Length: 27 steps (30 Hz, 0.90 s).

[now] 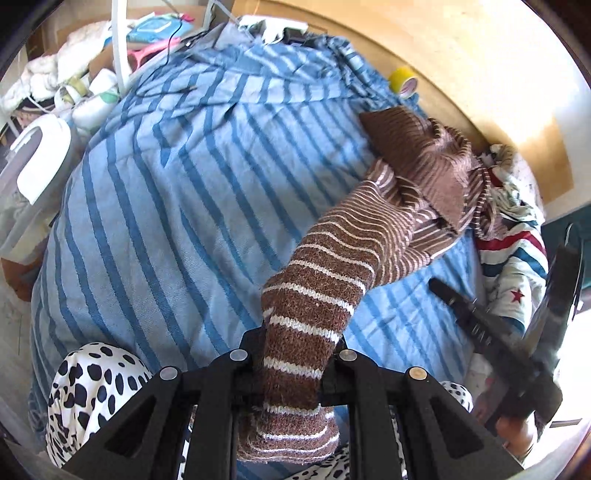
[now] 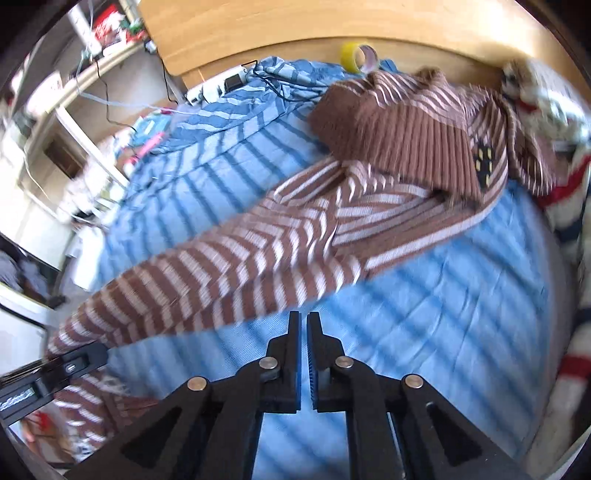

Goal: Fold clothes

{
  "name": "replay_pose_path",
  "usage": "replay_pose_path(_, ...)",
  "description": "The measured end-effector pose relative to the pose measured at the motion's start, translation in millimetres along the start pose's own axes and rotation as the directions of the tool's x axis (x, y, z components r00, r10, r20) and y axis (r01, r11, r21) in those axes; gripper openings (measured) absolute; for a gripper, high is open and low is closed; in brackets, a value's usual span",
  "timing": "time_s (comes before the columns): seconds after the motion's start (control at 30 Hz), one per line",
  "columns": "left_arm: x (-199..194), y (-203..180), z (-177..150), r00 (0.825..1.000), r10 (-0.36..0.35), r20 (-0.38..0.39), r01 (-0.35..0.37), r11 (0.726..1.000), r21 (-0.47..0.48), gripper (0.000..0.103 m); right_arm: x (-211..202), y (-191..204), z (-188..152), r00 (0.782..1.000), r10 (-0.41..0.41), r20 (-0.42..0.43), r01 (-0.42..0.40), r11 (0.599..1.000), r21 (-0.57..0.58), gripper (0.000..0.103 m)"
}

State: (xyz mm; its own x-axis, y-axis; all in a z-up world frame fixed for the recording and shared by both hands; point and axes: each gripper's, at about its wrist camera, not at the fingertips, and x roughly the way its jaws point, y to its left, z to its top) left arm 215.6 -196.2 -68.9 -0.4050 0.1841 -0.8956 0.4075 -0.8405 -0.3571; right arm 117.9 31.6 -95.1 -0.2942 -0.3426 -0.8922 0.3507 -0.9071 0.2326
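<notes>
Your left gripper [image 1: 295, 354] is clamped on 1 sleeve [image 1: 314, 306] of the brown striped sweater [image 2: 388, 147]; the cuff end hangs out below the jaws, toward you. From there the sleeve runs up and to the right, away from you, to the sweater body bunched near the bed's far right corner by the wooden headboard [image 2: 258, 26]. So the long axis goes diagonally across the blue striped bedspread [image 1: 166, 192], from near-left at the grip to far-right at the body. In the right wrist view the same diagonal shows: sleeve low at left, body high at right, w/ a small dark label w/ yellow marks visible on the body.

Your right gripper [image 2: 303, 332] grips nothing: the jaws stand nearly together w/ only a thin slit between them, above bare bedspread just beside the sleeve's near edge, not touching it as far as the blurred view shows.

Counts: 1 sweater, 1 sleeve clearly held; a 2nd sleeve can't be told apart in the bunched part. 1 roll of yellow tape [image 1: 402, 81] sits at the far edge against the headboard. 1 white garment w/ red and blue stripes and a red star [image 1: 517, 273] lies at the right edge, beside the sweater body. Black-spotted white fabric [image 1: 92, 380] shows at the near edge below your left gripper.
</notes>
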Motion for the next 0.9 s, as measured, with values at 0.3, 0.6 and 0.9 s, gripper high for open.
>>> replay_pose_path(0.3,-9.8,-22.0,-21.6,0.999,-0.053,0.002,0.053,0.997,0.058,0.016,-42.0,-15.7,-35.8,0.998,0.038,0.058,-0.045,0.991,0.123,0.043)
replay_pose_path(0.6,-15.0,-39.9,-29.5,0.999,-0.052,0.001,0.052,0.992,0.112,0.016,-35.6,-51.5,-24.9,0.99,0.123,0.068,-0.138,0.935,0.326,0.058)
replay_pose_path(0.9,-13.2,-40.1,-15.1,1.0,-0.028,-0.001,0.028,0.993,0.116,0.016,20.8,-56.3,4.9,0.995,0.097,0.014,-0.094,0.914,0.394,0.064)
